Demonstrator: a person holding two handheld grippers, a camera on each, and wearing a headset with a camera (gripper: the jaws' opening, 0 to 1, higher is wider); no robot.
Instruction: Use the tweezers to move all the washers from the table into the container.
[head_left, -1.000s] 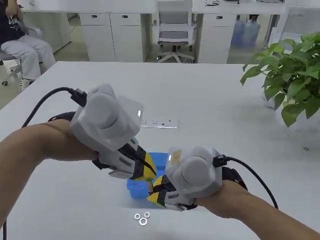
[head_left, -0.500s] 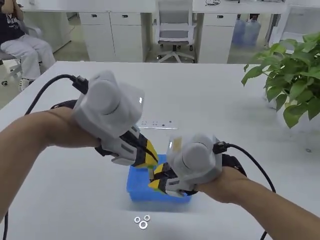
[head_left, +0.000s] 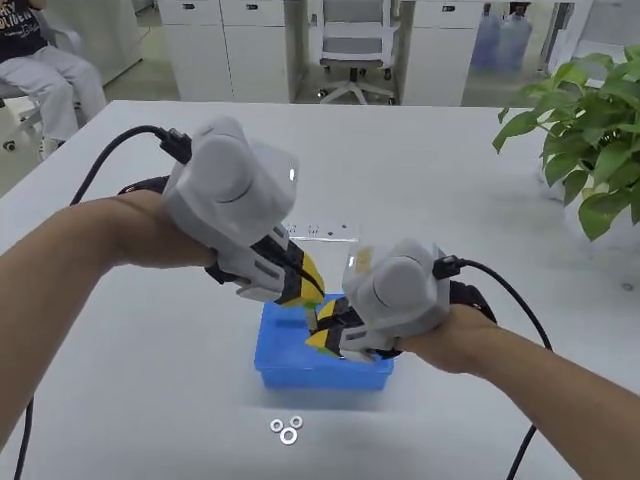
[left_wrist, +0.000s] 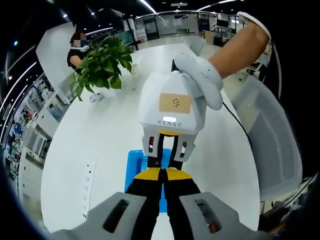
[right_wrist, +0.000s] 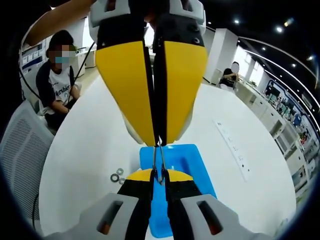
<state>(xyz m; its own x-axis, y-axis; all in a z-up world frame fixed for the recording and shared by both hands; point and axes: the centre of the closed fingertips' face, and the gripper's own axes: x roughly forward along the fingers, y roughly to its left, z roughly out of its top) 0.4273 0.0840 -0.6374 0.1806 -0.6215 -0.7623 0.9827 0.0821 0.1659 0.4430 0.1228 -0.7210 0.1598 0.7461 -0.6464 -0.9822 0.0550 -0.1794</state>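
Over the container (right_wrist: 186, 165), left gripper (right_wrist: 159, 142) and right gripper (right_wrist: 159, 176) fingers clamped on tweezers (right_wrist: 158, 159), washers (right_wrist: 118, 176) nearby.

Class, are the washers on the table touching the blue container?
Apart. The head view shows the washers lying on bare table, a clear strip of white between them and the blue container.

- Green potted plant (head_left: 590, 140) at the far right.
- White power strip (head_left: 330, 233) lying flat.
- Office chair (head_left: 355, 45) between drawer cabinets (head_left: 225, 55).
- Seated person (head_left: 45, 75), far left.
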